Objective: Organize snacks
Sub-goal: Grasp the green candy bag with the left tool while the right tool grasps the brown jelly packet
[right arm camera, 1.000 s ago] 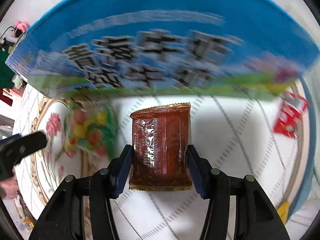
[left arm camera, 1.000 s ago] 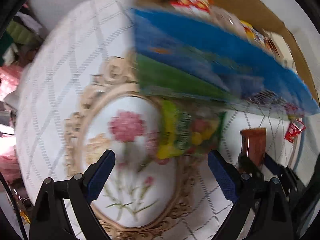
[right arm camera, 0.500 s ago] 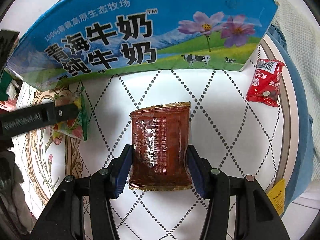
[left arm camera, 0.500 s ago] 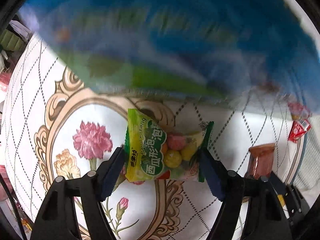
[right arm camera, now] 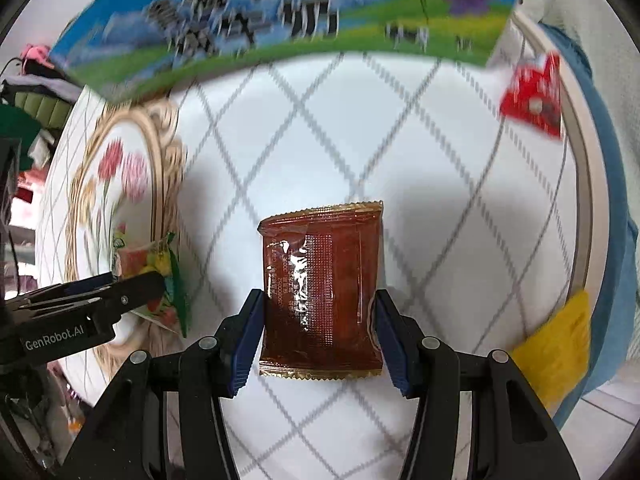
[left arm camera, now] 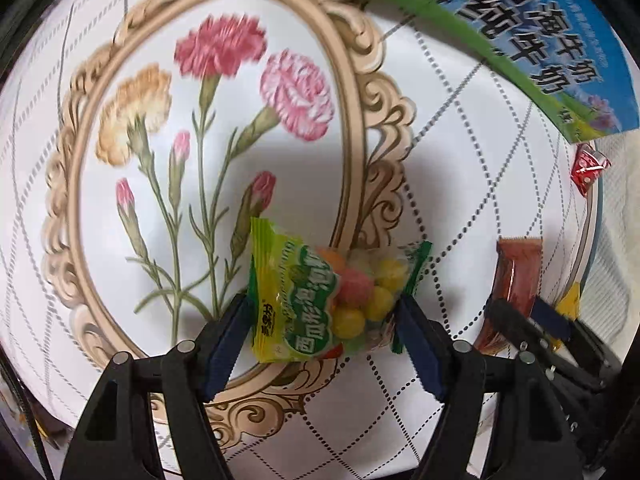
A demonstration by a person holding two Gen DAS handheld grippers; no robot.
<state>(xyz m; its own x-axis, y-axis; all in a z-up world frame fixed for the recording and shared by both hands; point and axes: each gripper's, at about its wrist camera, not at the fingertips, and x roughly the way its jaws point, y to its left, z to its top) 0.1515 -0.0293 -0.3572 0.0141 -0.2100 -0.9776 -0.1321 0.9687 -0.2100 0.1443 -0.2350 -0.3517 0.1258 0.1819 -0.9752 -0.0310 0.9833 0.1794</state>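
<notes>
Right now both grippers point down at a round surface [left arm camera: 460, 152] covered by a white cloth with a dotted diamond grid and a gold oval frame of carnations [left arm camera: 216, 92]. That oval frame serves as the landmark.

At the frame's lower right rim, the left gripper [left arm camera: 322, 330] has a green and yellow candy bag [left arm camera: 320, 300] between its blue pads. Its jaws are opening slightly, yet both pads touch the bag's crimped ends, so the bag is held. Round yellow, pink and orange sweets show through its clear window.

To the right of the frame, out on the diamond grid, the right gripper [right arm camera: 316, 332] is closed partway on a brown snack packet [right arm camera: 320, 292], its pads pressing the packet's two long sides. The packet's gold-edged top points away from the camera.

Beyond the frame, at its far side, a blue and green milk carton box [right arm camera: 280, 12] stands on the surface. Farther right of the frame, near the surface's edge, lies a small red packet [right arm camera: 532, 96], and nearer along that edge a yellow packet [right arm camera: 556, 344], both blurred.
</notes>
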